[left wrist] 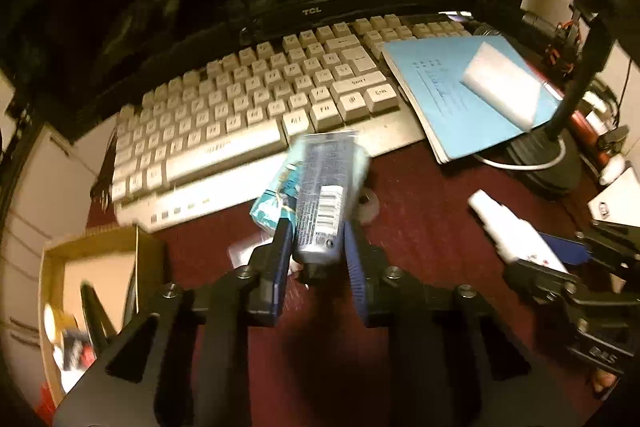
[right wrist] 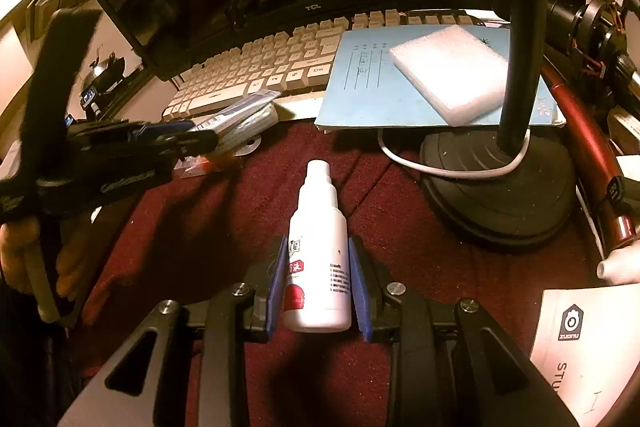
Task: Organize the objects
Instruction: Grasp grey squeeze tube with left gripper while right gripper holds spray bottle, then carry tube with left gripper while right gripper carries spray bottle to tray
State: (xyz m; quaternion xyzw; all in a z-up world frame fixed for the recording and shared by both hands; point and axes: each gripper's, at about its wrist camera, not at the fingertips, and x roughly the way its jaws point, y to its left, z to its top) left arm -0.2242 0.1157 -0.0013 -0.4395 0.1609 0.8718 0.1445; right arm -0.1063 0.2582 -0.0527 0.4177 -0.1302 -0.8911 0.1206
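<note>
My left gripper (left wrist: 316,239) is shut on a grey tube (left wrist: 324,203) with a barcode, held above the dark red mat in front of the keyboard (left wrist: 256,103); a teal packet (left wrist: 276,199) lies just left of it. The tube also shows in the right wrist view (right wrist: 240,119), in the left gripper (right wrist: 200,139). My right gripper (right wrist: 318,267) is shut on a white spray bottle (right wrist: 320,251) with a red label, nozzle pointing forward. That bottle shows in the left wrist view (left wrist: 508,227) at the right.
A cardboard box (left wrist: 52,267) with several items stands at the left. A blue notebook (right wrist: 380,83) with a white foam pad (right wrist: 452,71) lies on the keyboard's right end. A black lamp base (right wrist: 500,195) with a white cable stands to the right. A white paper (right wrist: 592,347) lies at the near right.
</note>
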